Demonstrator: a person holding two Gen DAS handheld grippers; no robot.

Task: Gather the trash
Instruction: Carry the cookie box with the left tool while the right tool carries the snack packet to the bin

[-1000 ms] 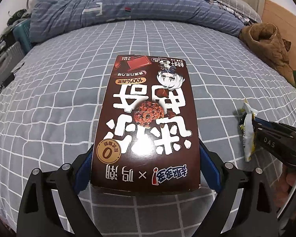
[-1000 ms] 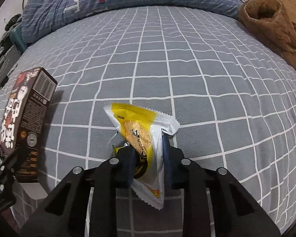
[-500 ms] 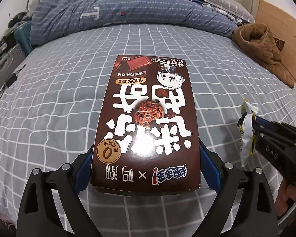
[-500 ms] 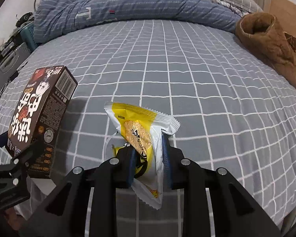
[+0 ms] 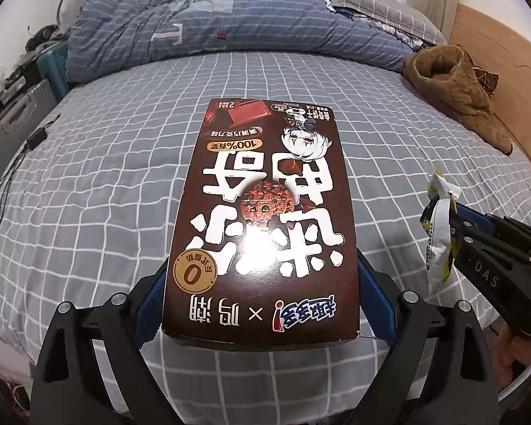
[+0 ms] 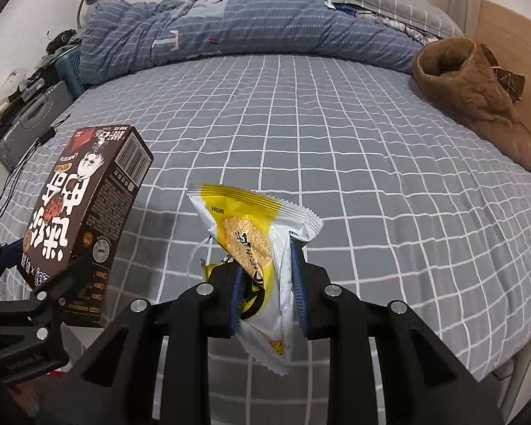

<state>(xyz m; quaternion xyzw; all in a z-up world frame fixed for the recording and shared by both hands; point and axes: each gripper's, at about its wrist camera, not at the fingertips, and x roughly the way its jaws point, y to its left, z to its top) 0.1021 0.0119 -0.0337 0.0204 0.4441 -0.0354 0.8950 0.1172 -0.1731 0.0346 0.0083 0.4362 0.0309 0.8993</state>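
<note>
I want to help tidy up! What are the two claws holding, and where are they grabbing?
The left claw squeezes the brown cookie box by its long sides, near one end. The right claw pinches the yellow snack wrapper around its lower middle.

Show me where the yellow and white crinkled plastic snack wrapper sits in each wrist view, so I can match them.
Left wrist view: the yellow and white snack wrapper is at the far right edge, pinched in the right gripper.
Right wrist view: the wrapper is at centre bottom, between the blue finger pads.
Shared landmark: the brown fleece garment at the bed's upper right.
</note>
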